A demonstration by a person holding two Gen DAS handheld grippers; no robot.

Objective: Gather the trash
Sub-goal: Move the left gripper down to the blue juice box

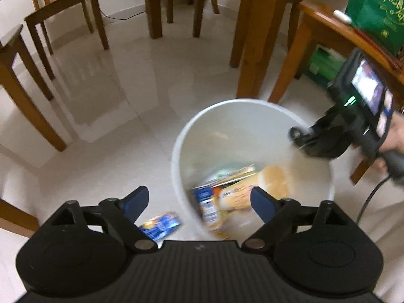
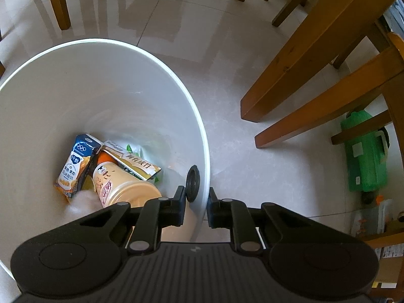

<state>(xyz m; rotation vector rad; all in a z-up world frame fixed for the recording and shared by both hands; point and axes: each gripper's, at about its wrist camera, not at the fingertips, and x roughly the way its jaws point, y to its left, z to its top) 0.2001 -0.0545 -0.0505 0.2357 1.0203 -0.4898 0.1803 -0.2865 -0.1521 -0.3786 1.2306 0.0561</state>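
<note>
My right hand-held gripper (image 2: pixel 196 203) clamped the rim of the white bin (image 2: pixel 106 80), one finger inside the wall and one outside, its jaws closed on the plastic. A black round disc (image 2: pixel 193 183) sat against the inner wall just above the inside finger. In the bottom of the bin lay a blue-and-white milk carton (image 2: pixel 75 164), a cream cup (image 2: pixel 123 189) on its side, a flattened box (image 2: pixel 133 162) with printed characters, and a tuft of white fluff (image 2: pixel 83 202) touching the cup. My left hand-held gripper (image 1: pixel 199 202) hung wide open and empty over the near edge of the bin, blue pads apart. Below its left finger, a small blue packet (image 1: pixel 161 224) lay on the tiled floor (image 1: pixel 113 101), just outside the bin wall. From the left wrist view, my hand (image 1: pixel 394 136) could be seen holding the right tool at the far rim. Wooden chairs (image 1: pixel 63 7) and table legs (image 1: pixel 262 38) ringed the floor, a green bag (image 1: pixel 376 7) stood on the surface (image 1: pixel 328 22) at right, and green wrapped goods (image 2: pixel 366 156) sat under a chair.
</note>
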